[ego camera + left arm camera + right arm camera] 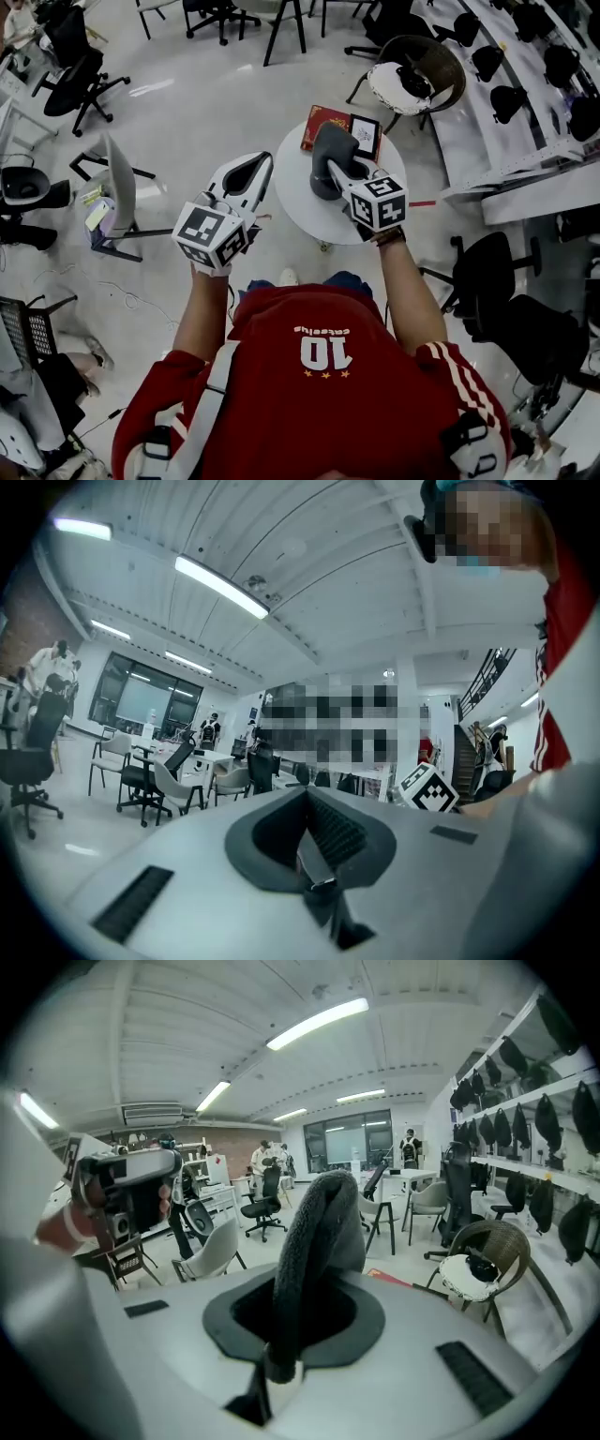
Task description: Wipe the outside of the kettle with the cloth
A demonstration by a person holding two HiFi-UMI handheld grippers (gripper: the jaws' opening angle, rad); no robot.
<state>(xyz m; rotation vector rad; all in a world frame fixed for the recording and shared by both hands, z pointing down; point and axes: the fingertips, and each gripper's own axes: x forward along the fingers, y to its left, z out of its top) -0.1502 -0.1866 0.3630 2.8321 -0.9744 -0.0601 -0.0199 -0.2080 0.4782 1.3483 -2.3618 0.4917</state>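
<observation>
Two grippers are held out in front of a person in a red shirt, over a round white table

Right gripper: jaws are clamped on a dark grey cloth. In the right gripper view the cloth is seen pinched between the pads. It rises from them as a thick folded loop and droops over at its top. From the head view the cloth is placed over the middle of the table, and what lies beneath it cannot be told

Left gripper: jaws are brought together, pad against pad, with nothing between them, as read in the left gripper view. It is held beside the table's left edge, well apart from the cloth, with its tip tilted upward toward the ceiling

Several other items are noted. A red book and a black-framed tablet lie side by side at the far rim of the table. A wicker chair with a white cushion stands beyond the table, to the right. Black office chairs are scattered across the pale floor
</observation>
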